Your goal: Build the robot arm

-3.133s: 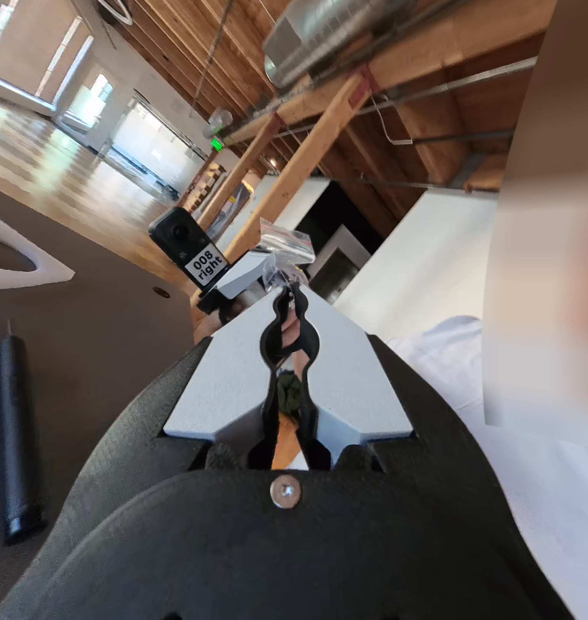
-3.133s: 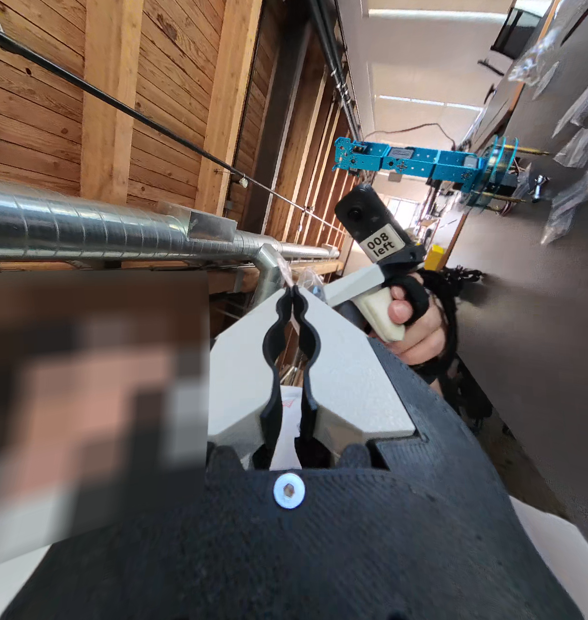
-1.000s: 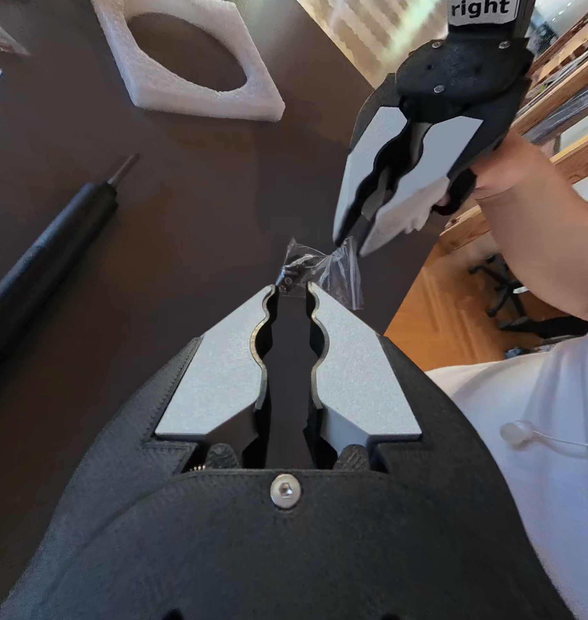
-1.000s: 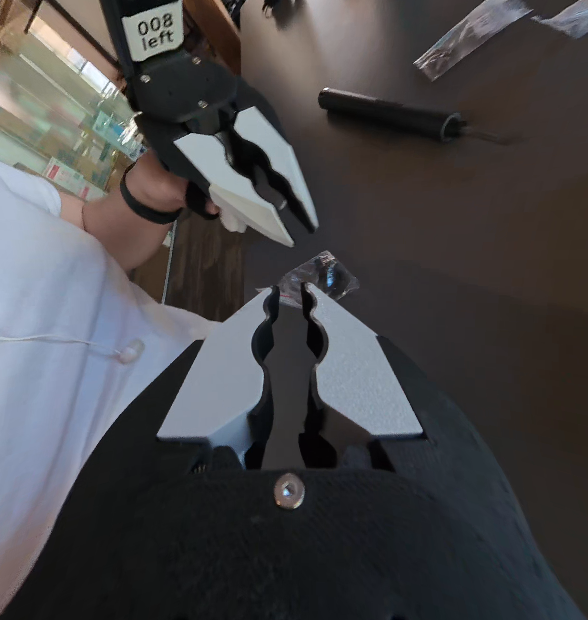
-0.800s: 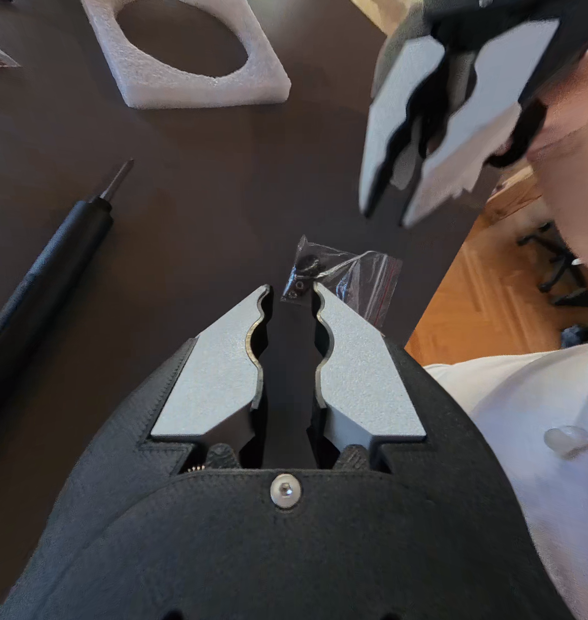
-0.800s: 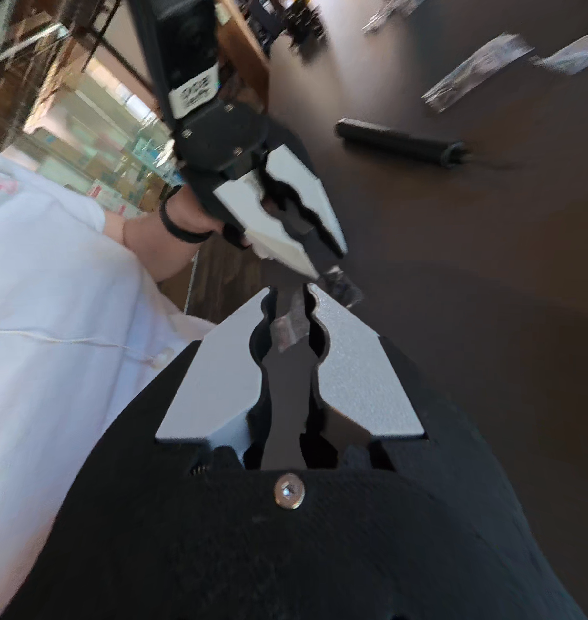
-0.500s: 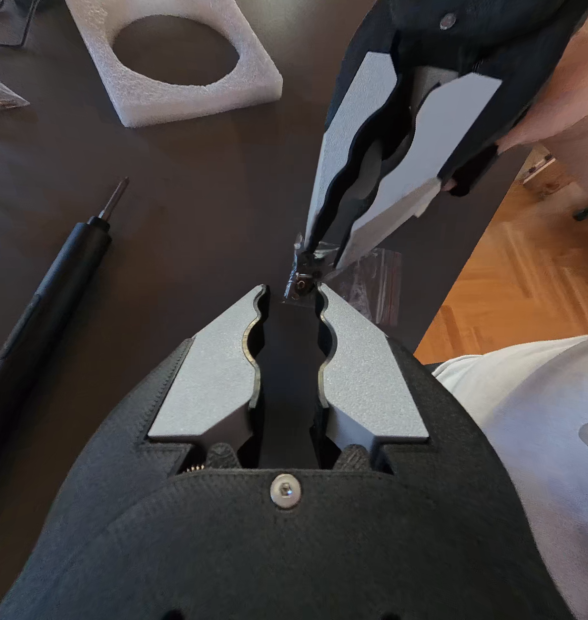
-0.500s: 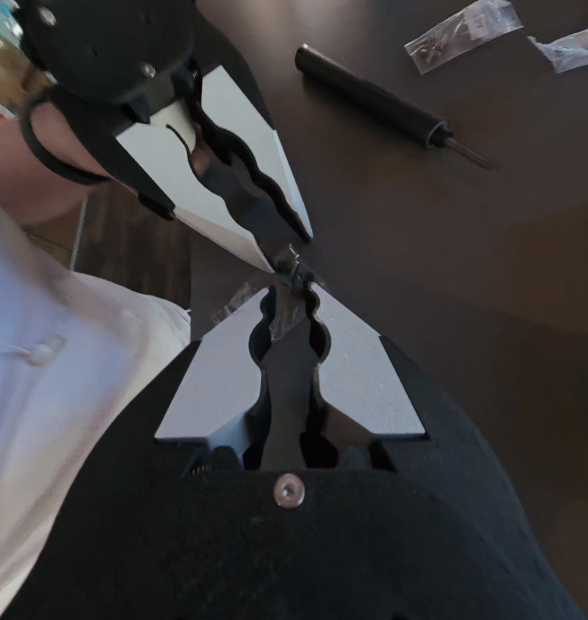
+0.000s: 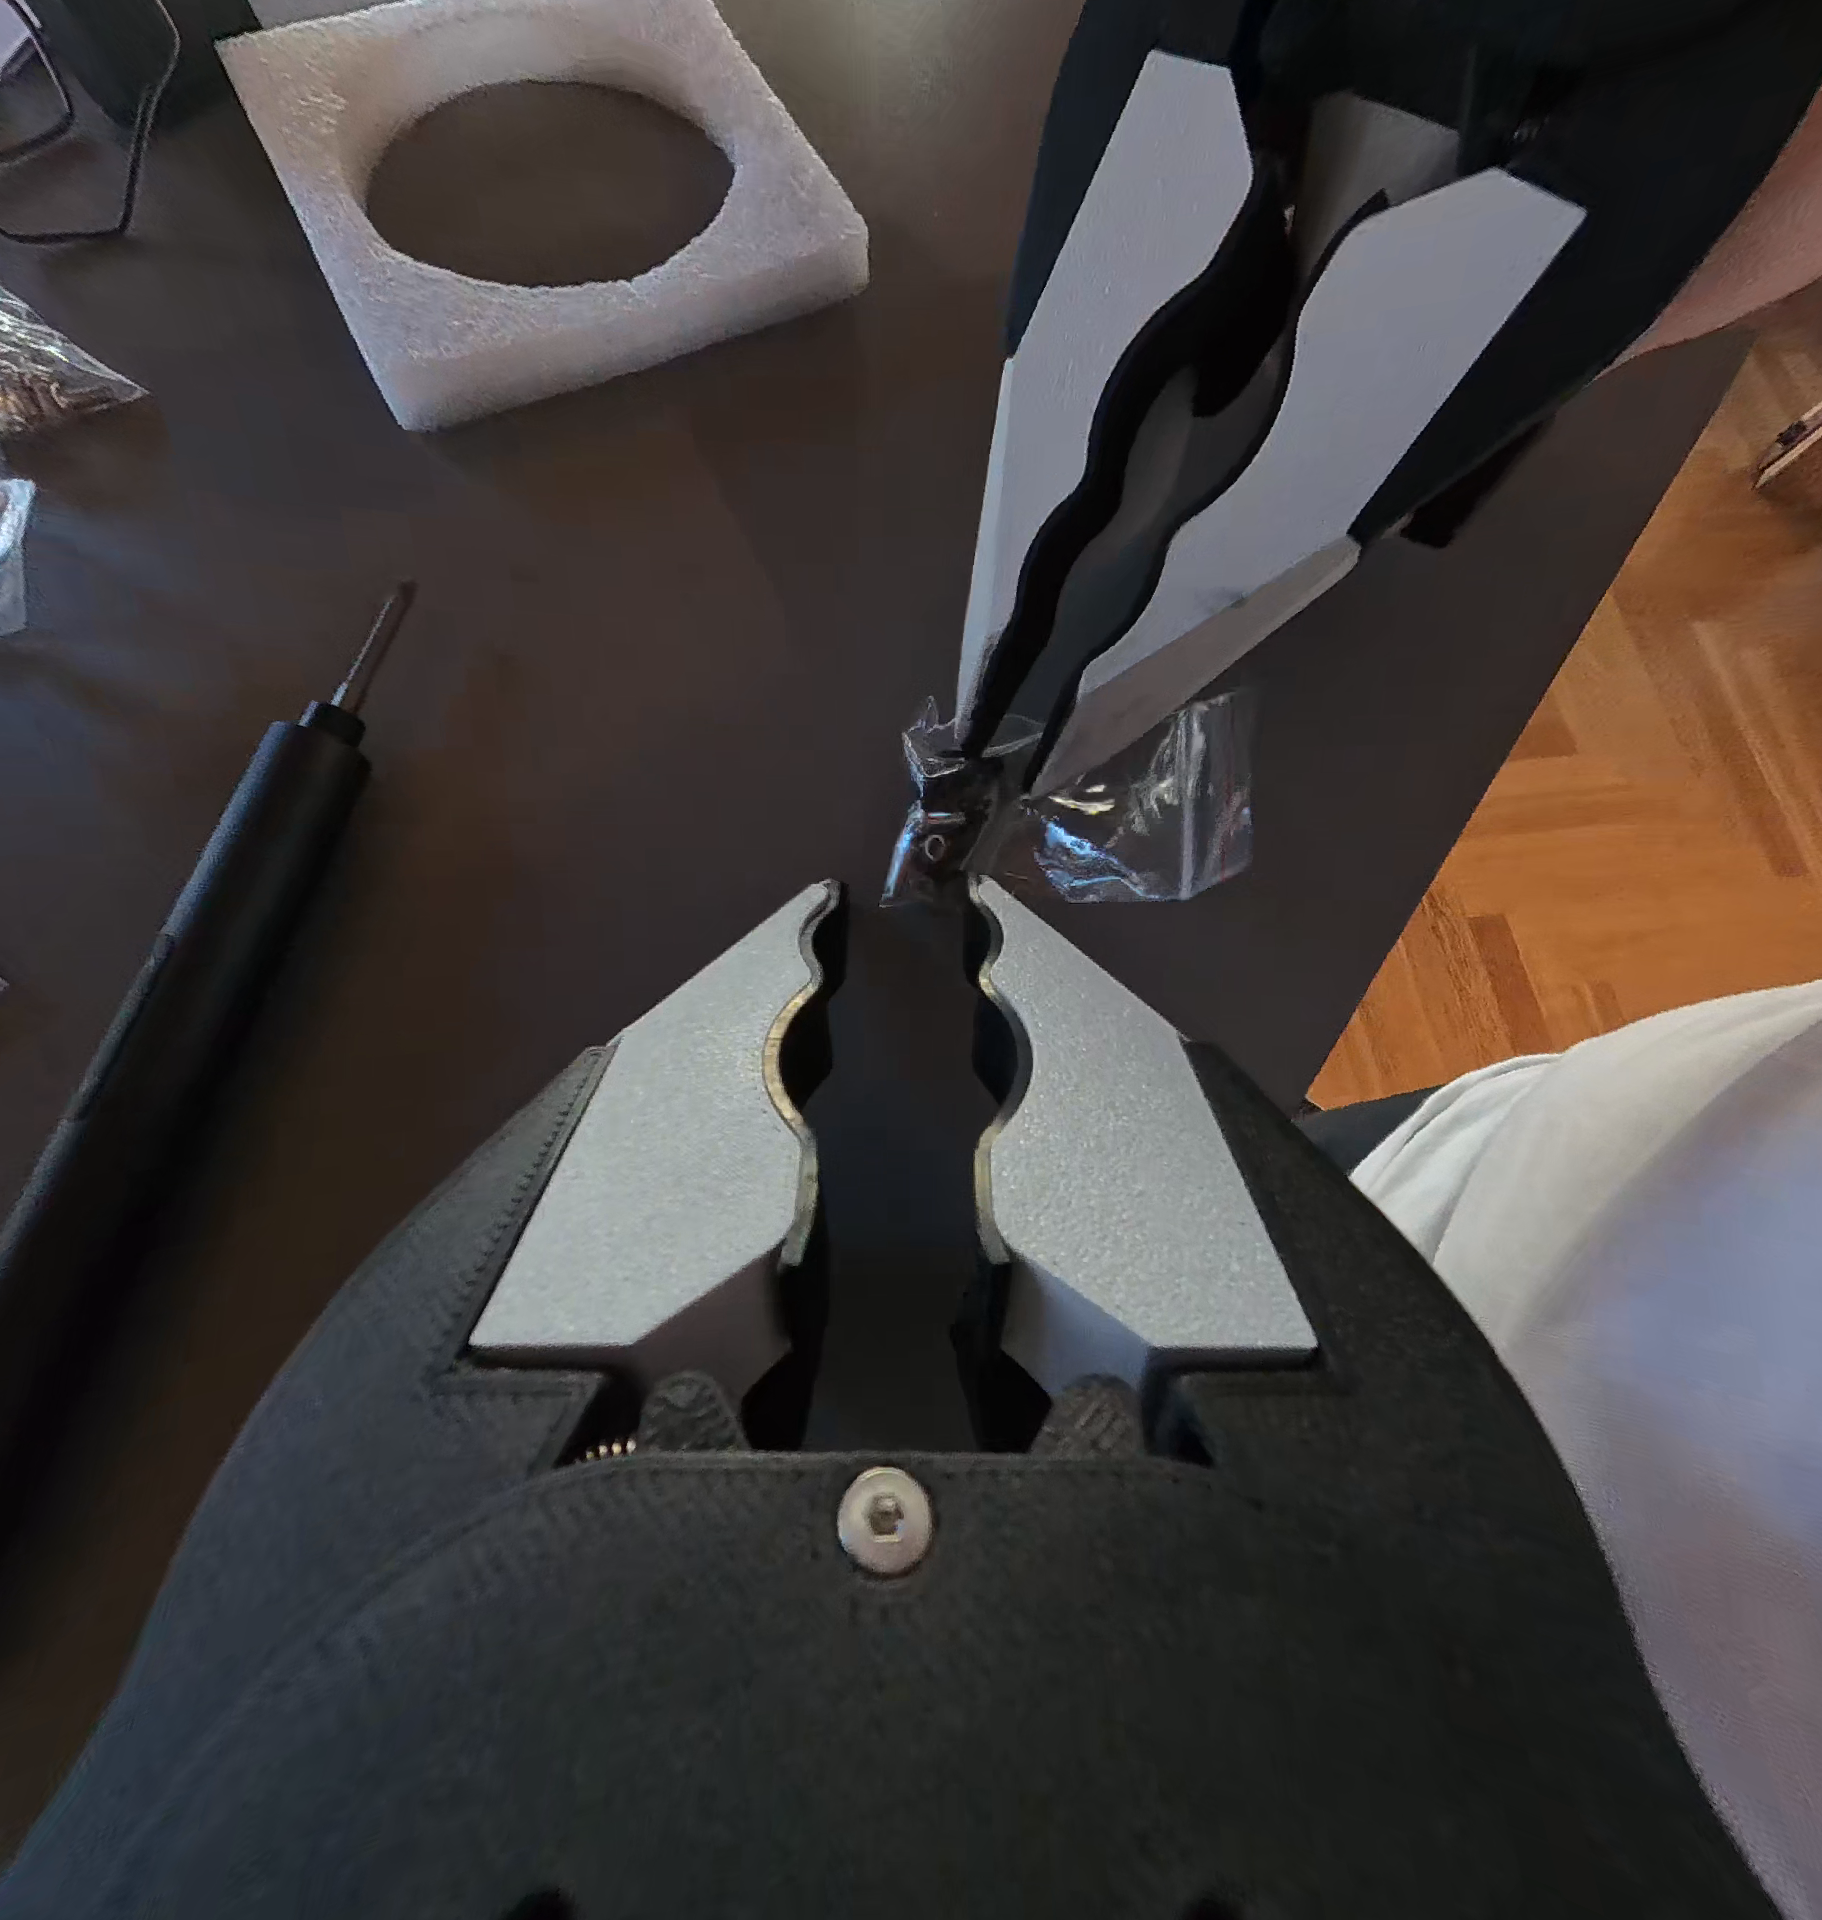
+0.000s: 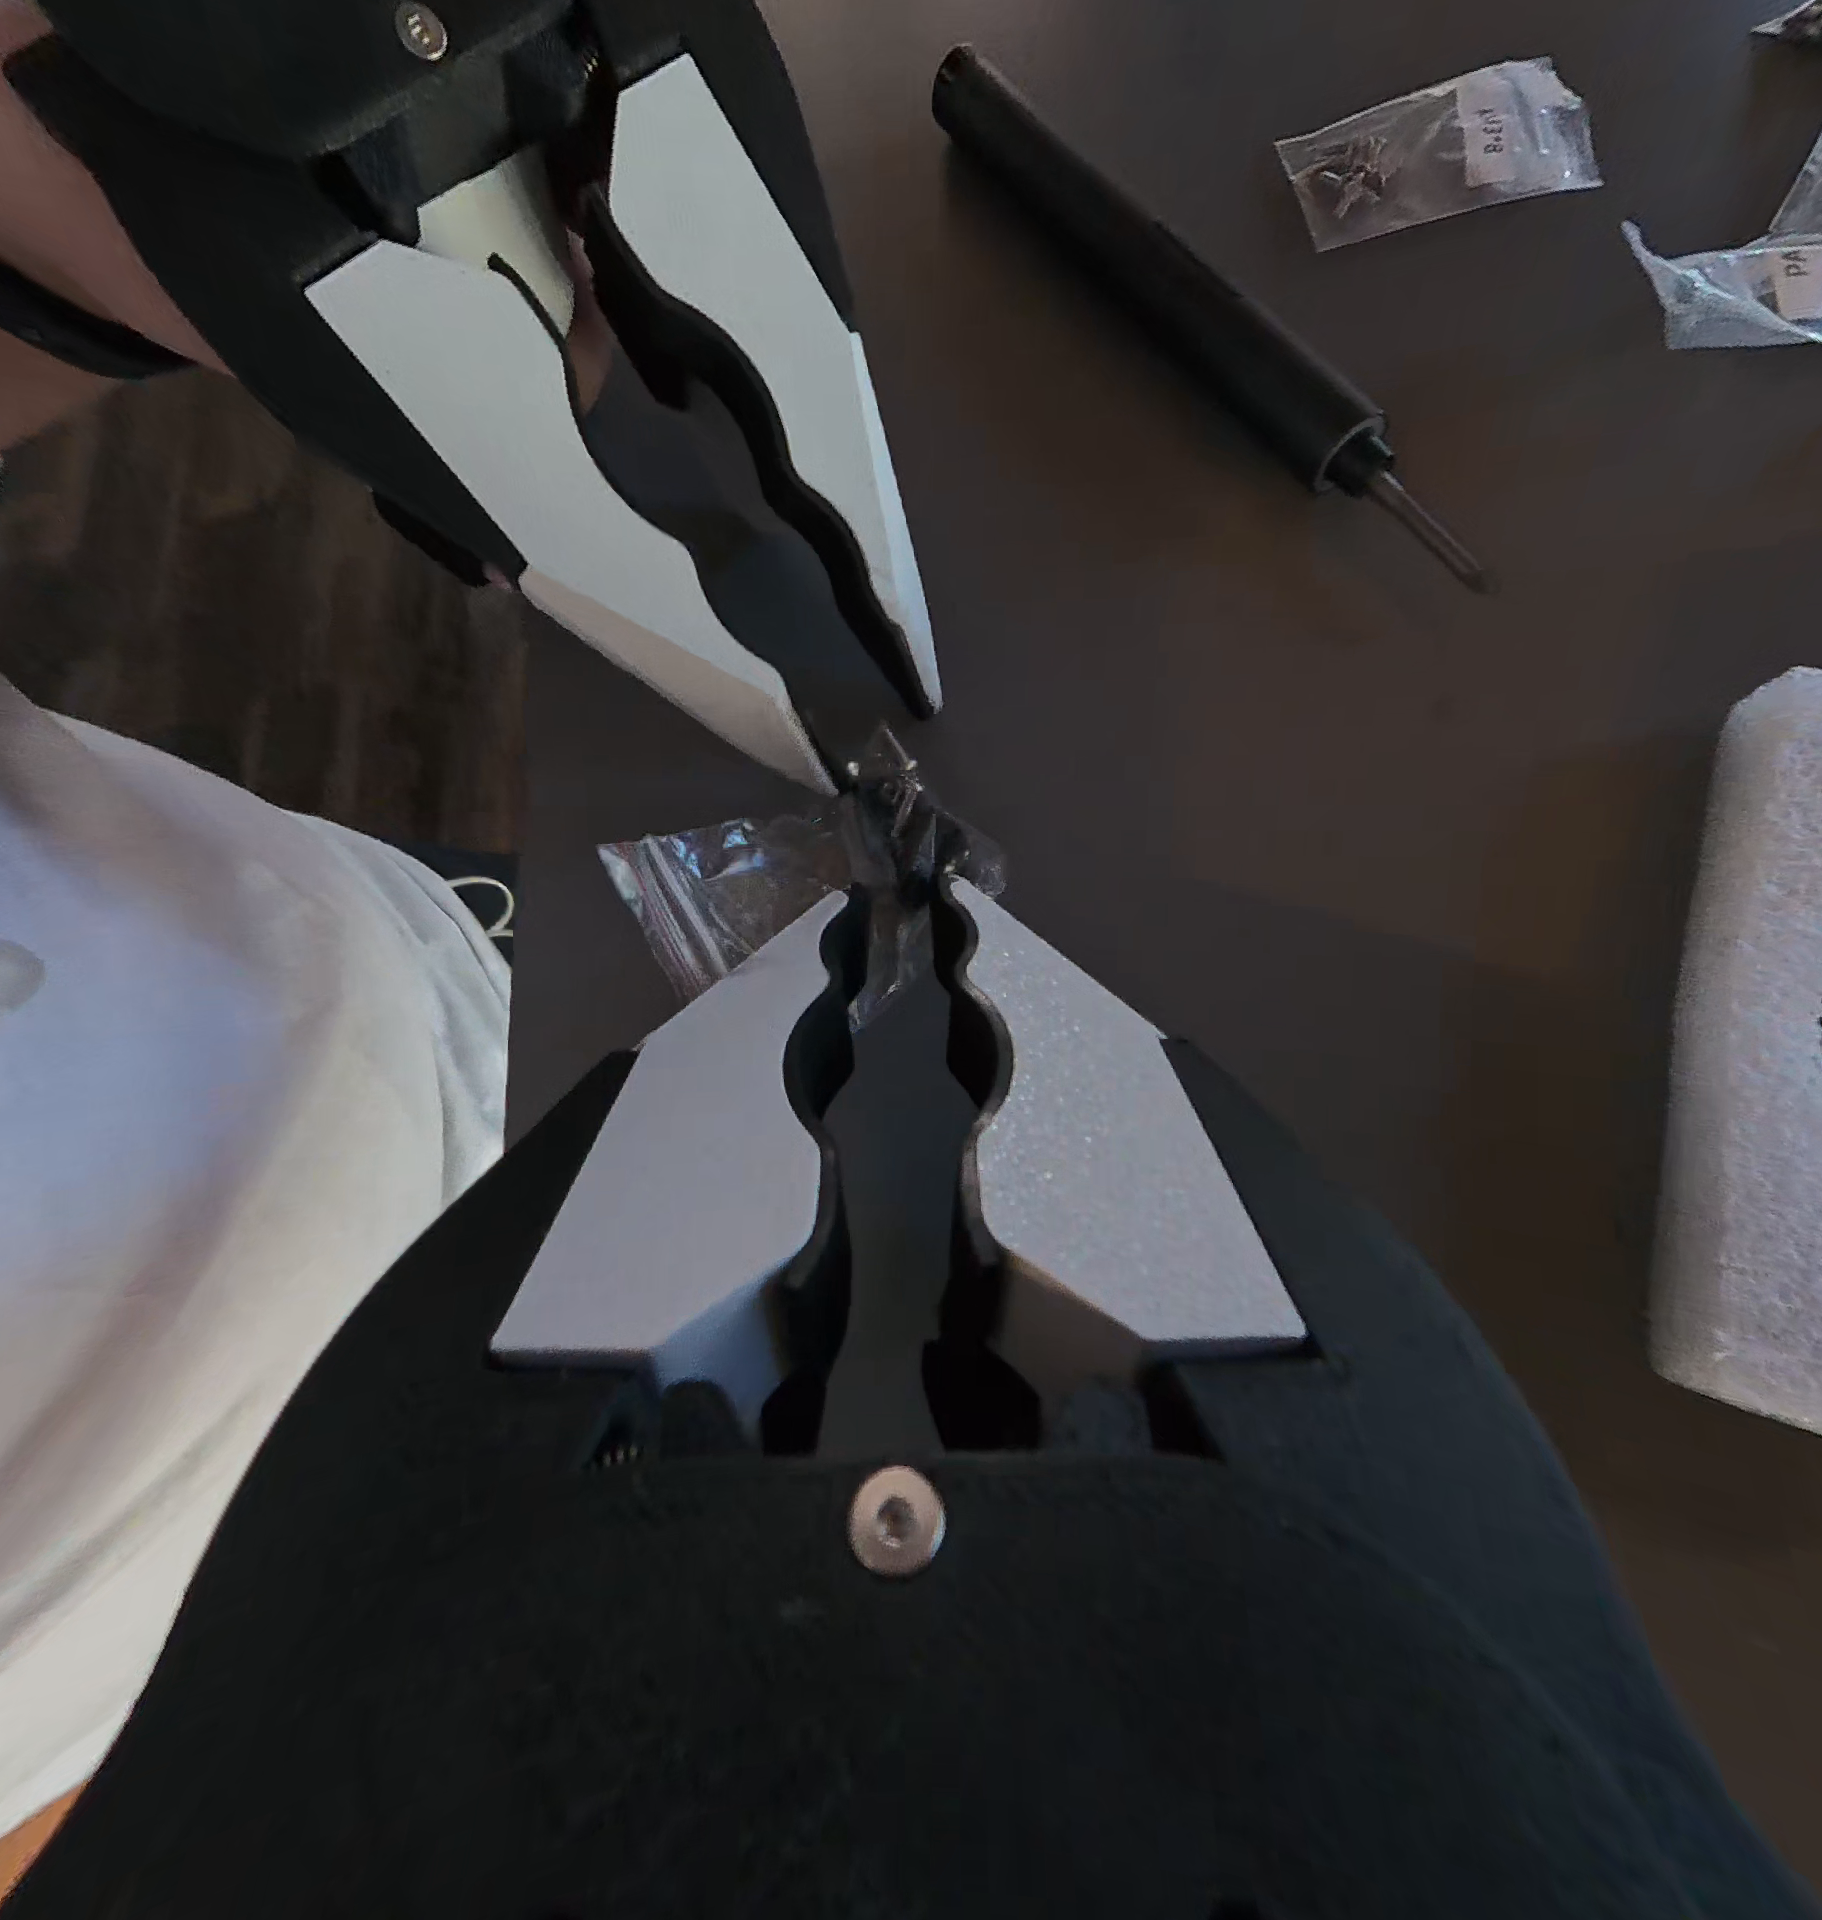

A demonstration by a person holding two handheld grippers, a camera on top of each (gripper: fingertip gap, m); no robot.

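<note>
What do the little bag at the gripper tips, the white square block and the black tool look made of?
small bag: thin clear plastic film, glossy and crinkled, with dark hardware showing through.
white block: probably packing foam, matte and grainy, with a round hole cut through.
black tool: matte black barrel, plastic or coated metal, I cannot tell; its thin tip looks like grey metal.
</note>
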